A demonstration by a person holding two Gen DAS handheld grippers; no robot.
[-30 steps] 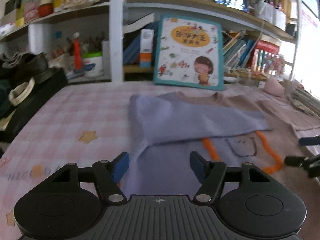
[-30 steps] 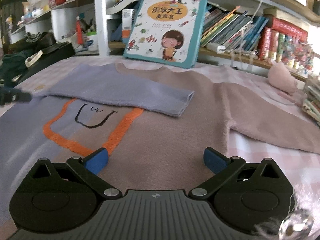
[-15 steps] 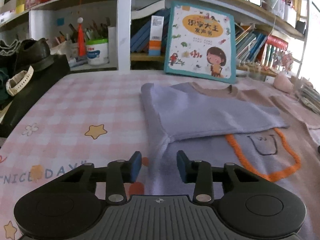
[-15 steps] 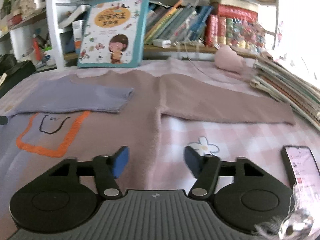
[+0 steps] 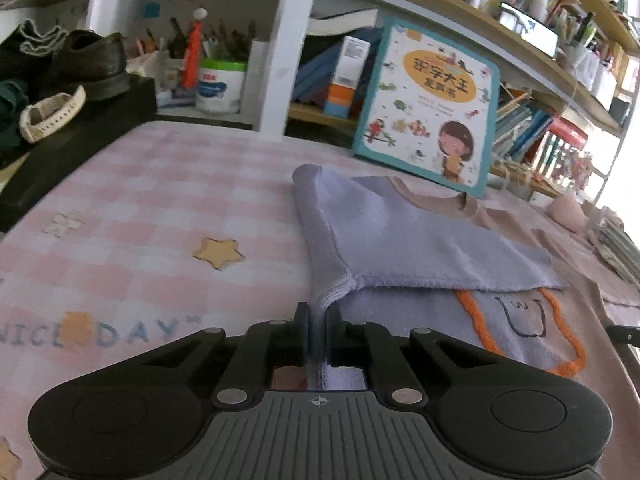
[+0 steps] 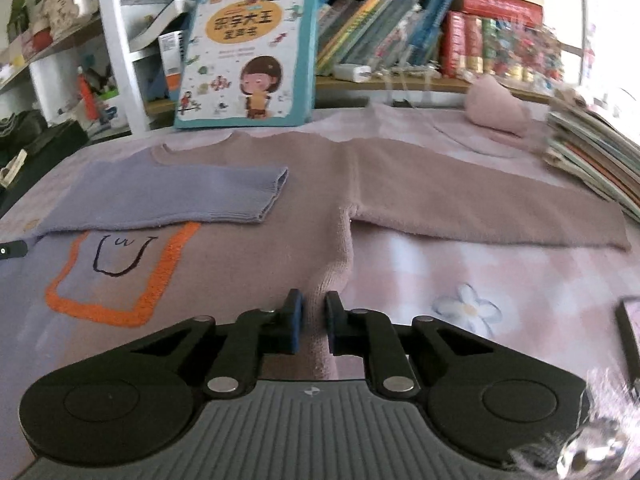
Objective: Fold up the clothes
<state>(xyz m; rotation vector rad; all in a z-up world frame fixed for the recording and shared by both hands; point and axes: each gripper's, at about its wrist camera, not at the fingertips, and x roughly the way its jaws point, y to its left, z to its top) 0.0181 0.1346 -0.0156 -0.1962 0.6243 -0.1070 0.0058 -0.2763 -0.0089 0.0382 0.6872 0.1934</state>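
A two-tone sweater [image 6: 248, 240] lies flat on a pink checked tablecloth [image 5: 140, 208], its lilac sleeve [image 6: 168, 196] folded across the chest. The left gripper [image 5: 317, 330], angled downward, has just closed, pinching the lilac side edge. The right gripper [image 6: 313, 322], likewise tilted down, has just closed on the beige side edge.
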